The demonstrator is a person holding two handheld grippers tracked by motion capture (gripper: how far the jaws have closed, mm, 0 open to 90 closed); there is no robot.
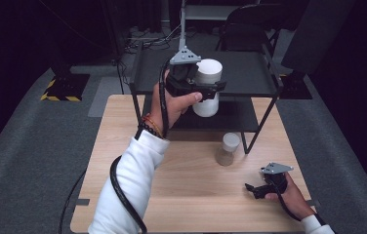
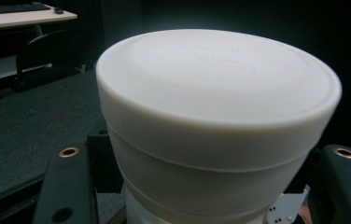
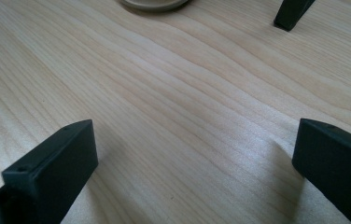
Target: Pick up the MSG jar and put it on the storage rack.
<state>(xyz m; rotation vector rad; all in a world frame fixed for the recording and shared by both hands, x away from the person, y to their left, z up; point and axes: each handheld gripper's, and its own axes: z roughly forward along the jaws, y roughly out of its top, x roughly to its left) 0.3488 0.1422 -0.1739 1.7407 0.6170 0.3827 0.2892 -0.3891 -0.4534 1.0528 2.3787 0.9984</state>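
Observation:
A wide white container with a white lid (image 1: pixel 209 71) hangs in the air in front of the black shelf rack's top tier. My left gripper (image 1: pixel 202 87) is shut on its body just below the lid. In the left gripper view the container (image 2: pixel 215 116) looms close, with a black finger (image 2: pixel 66 186) pressed to each side. My right gripper (image 1: pixel 255 189) rests low on the wooden table (image 1: pixel 191 185) at the front right. Its jaws stand wide apart (image 3: pixel 187 154) with bare wood between them.
A small tan jar with a white lid (image 1: pixel 229 148) stands on the table in front of the two-tier black shelf rack (image 1: pixel 250 73). Its base (image 3: pixel 155 3) and a rack leg (image 3: pixel 292 14) lie ahead of the right gripper. Dark floor surrounds the table.

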